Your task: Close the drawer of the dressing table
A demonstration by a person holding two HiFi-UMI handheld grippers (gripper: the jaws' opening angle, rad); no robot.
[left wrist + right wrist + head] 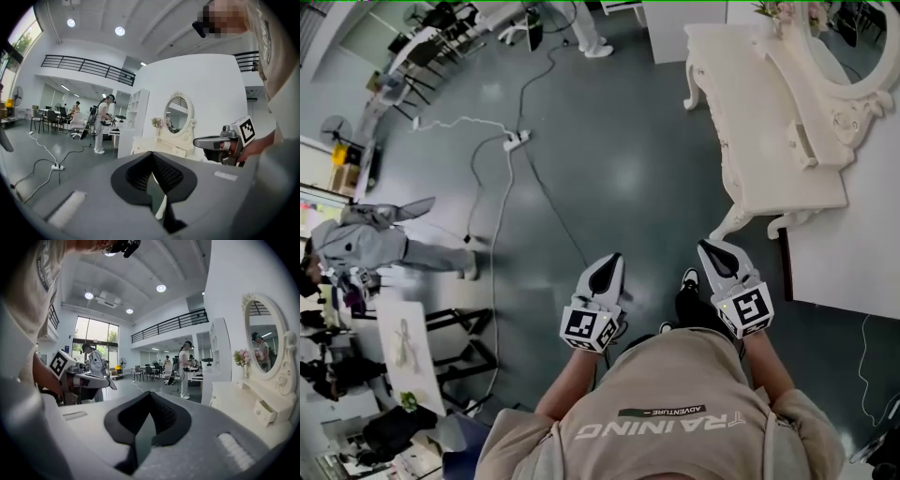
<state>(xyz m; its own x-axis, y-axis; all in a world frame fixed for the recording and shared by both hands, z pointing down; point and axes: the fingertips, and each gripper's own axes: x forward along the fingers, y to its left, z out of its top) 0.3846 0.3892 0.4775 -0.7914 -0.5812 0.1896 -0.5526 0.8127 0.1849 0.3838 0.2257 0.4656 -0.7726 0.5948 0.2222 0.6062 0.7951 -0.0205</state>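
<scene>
Only two claws [615, 259] [706, 247], seemingly one drawer [804, 145].

The person's beige short-sleeved shirt [694, 384] carries large white letters [661, 427], upside down in the head view, reading "TRAINING". Just above them, a small dark strip [662, 411] seems to read "ADVENTURE". The print on the shirt in both gripper views is too blurred to read.
</scene>
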